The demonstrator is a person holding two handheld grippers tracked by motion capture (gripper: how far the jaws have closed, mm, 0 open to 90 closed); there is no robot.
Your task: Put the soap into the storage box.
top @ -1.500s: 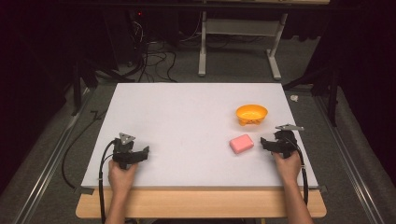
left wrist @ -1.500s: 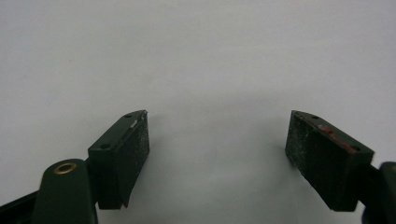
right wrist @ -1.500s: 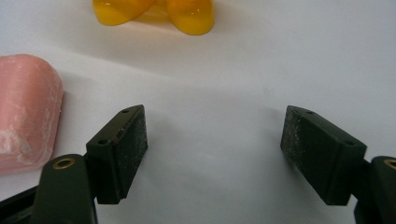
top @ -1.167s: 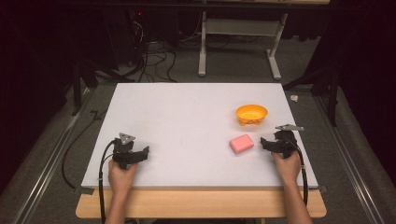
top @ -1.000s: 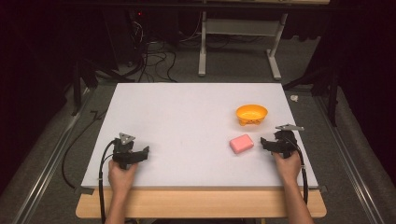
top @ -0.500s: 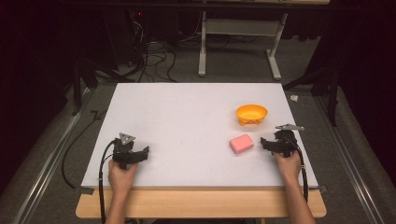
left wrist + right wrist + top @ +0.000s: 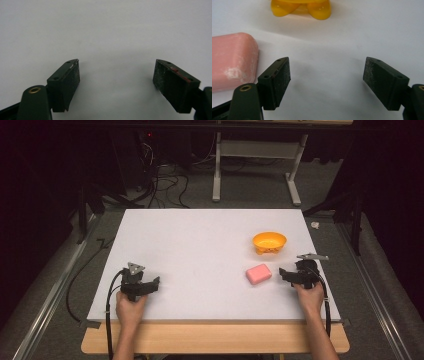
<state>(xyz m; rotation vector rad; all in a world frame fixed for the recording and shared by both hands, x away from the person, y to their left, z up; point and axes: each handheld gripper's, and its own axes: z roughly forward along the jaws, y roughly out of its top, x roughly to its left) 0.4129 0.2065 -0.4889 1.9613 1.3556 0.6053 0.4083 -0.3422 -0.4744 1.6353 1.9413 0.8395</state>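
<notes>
A: Pink soap bar (image 7: 258, 274) lay on the white table (image 7: 200, 245) toward its right edge, nearer the front edge than the back, as the high view showed. What stood around it?

B: An orange bowl (image 7: 269, 242) stood just behind it, apart from it. The right gripper (image 7: 287, 274) rested on the table just right of the bar, not touching it. The left gripper (image 7: 150, 284) rested near the front left corner, well apart from both things.

A: And the left gripper view?

B: Its jaws stood wide apart over bare table, with nothing between them.

A: The right gripper view?

B: The right gripper (image 7: 325, 82) was likewise spread and empty. The soap bar (image 7: 233, 58) lay to the left, outside the left jaw and just beside it; the bowl's feet (image 7: 302, 7) showed at the top.

A: How was the reach best done?

B: Judging from this, the bar was off the gripper's line. The hand had to shift toward the bar until it sat between the jaws, keep them spread and low to the table, then close across the bar's narrower width; soap looked likely to slip, so a centred, square grip seemed wise.
</notes>
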